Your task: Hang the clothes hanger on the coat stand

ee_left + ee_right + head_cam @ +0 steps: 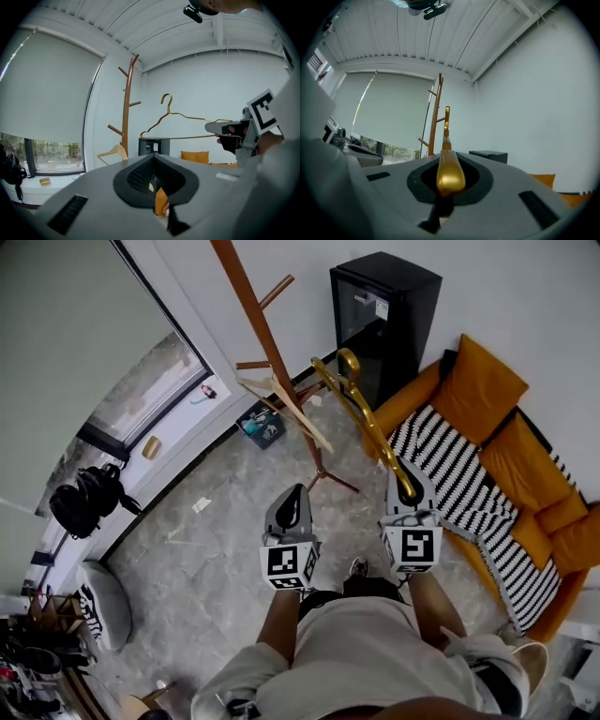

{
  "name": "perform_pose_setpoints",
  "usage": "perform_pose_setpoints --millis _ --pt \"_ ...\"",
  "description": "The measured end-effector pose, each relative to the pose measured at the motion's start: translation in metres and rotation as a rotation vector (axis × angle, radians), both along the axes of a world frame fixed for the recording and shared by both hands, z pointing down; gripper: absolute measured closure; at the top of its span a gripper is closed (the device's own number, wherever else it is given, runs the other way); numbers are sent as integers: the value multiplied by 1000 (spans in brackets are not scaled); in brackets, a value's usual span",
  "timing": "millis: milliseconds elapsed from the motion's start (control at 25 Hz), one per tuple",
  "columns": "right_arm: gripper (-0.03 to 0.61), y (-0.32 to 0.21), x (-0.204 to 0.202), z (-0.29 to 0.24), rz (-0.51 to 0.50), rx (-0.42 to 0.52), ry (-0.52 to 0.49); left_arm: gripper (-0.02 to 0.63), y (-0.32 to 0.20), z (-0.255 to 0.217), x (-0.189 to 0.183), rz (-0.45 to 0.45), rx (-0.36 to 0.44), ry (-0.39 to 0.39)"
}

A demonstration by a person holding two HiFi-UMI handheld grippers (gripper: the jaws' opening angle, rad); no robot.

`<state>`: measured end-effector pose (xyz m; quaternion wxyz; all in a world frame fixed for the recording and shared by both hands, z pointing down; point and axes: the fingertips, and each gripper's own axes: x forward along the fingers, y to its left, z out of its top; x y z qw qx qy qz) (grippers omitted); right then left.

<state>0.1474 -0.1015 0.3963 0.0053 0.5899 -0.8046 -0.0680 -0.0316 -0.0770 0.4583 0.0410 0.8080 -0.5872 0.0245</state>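
Note:
A gold wire hanger (367, 420) sticks out forward from my right gripper (410, 491), which is shut on one end of it. Its hook (348, 360) points toward the wooden coat stand (270, 351), a short way to the right of the pole and apart from it. In the right gripper view the gold hanger (450, 168) lies between the jaws, the hook (447, 115) just right of the coat stand (436, 117). A wooden hanger (286, 404) hangs on the stand. My left gripper (290, 510) is shut and empty, level with the right one. The left gripper view shows the hanger (187, 117) from the side.
A black cabinet (384, 315) stands behind the coat stand against the wall. An orange sofa (487, 395) with a striped blanket (459, 474) fills the right side. A blue box (261, 426) sits near the stand's foot. A black backpack (84, 498) lies by the window at left.

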Motion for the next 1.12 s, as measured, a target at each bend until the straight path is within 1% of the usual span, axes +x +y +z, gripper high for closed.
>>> perform_pose_setpoints --millis 160,320,600,800,960,1120 --pt "575 -27 6 -3 -6 1 -14 604 -23 2 13 13 -17 -12" --pt "575 -48 10 -11 -3 19 -23 604 -39 0 16 16 -9 -23" --pt "575 -83 -3 -32 -8 74 -7 604 -77 -3 5 13 17 -10" --pt "575 -108 -14 -42 3 85 7 604 -103 -11 -8 13 37 9" --pt "575 -127 -26 -55 3 110 14 604 -127 -19 -17 23 59 8" --pt "575 -142 -37 -62 6 130 33 604 -148 -21 -24 30 61 19"
